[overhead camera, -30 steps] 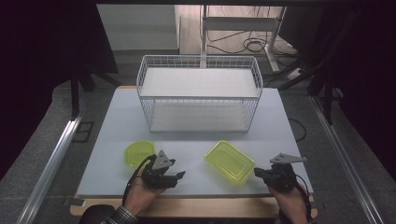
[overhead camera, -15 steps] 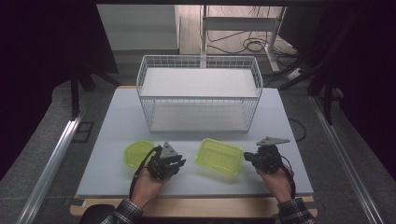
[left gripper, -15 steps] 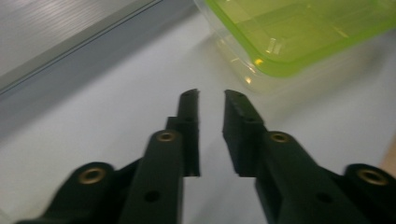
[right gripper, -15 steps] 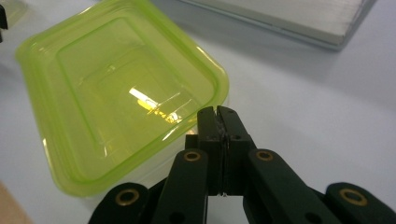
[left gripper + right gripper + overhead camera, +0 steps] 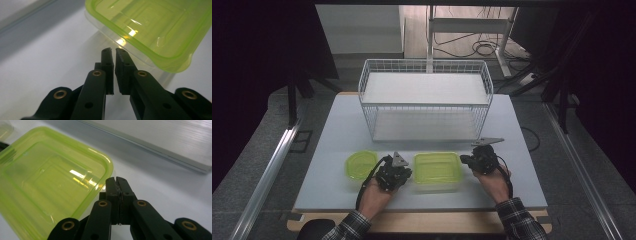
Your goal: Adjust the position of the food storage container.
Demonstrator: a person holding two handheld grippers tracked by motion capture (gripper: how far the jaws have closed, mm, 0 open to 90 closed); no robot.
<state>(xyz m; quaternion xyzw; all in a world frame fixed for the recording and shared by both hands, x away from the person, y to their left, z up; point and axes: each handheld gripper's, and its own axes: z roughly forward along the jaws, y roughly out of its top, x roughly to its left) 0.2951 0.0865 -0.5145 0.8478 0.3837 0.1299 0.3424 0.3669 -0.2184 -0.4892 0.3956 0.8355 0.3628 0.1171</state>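
Observation:
A clear rectangular container with a yellow-green lid (image 5: pixel 437 169) lies square on the table's near middle. My right gripper (image 5: pixel 468 160) is at its right end. In the right gripper view the jaws (image 5: pixel 116 180) are shut against the lid's corner (image 5: pixel 106 162), with a thin clear edge of the container pinched between them. My left gripper (image 5: pixel 404 175) sits at the container's left end. Its jaws (image 5: pixel 113 51) are shut to a narrow slit with nothing in it, just short of the container's clear wall (image 5: pixel 140 53) under the green lid (image 5: pixel 155 25).
A round yellow-green container (image 5: pixel 360 164) lies left of my left hand. A white wire basket (image 5: pixel 424 97) stands across the back of the grey table (image 5: pixel 337 125). The table's front edge (image 5: pixel 422 209) runs close below both hands.
The right gripper has come in leftward to the container's end. The container has shifted left and turned from a slant to square. The left gripper edged right toward it.

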